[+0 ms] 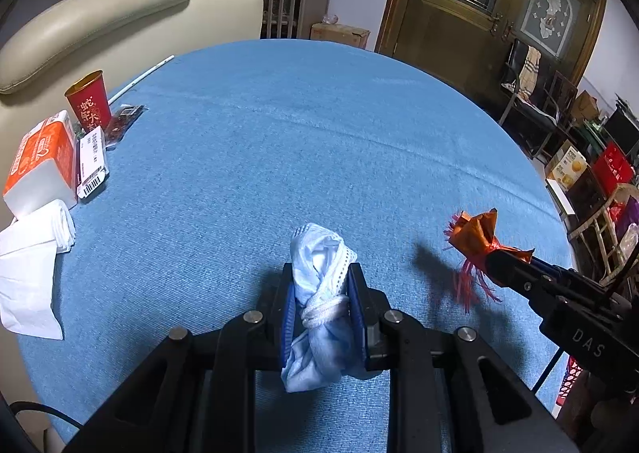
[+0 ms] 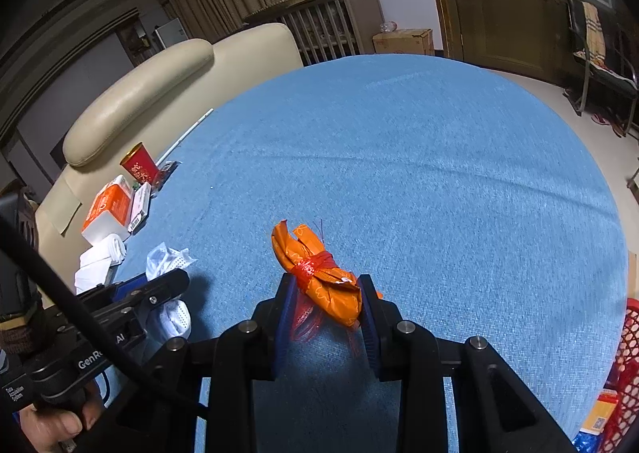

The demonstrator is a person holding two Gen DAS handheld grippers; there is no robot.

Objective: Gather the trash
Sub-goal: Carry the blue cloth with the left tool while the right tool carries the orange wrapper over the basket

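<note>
**Colour and Pattern Findings**

The worktop (image 1: 319, 125) was covered in blue cloth with a fine woven rib. The face mask (image 1: 319, 277) was pale blue and white, knotted with its white cord. The wrapper bundle (image 2: 319, 273) was orange with thin white line markings, bound in red mesh with frayed red strands. Both left tongs (image 1: 322, 293) and right tongs (image 2: 325, 305) were black with blue pads. The paper cup (image 1: 88, 103) was red with gold characters and a gold interior. The tissue pack (image 1: 38, 165) was orange and white. The loose tissues (image 1: 30, 273) were plain white. The sofa (image 1: 120, 13) was cream. The basket (image 2: 627, 373) was red lattice.
</note>
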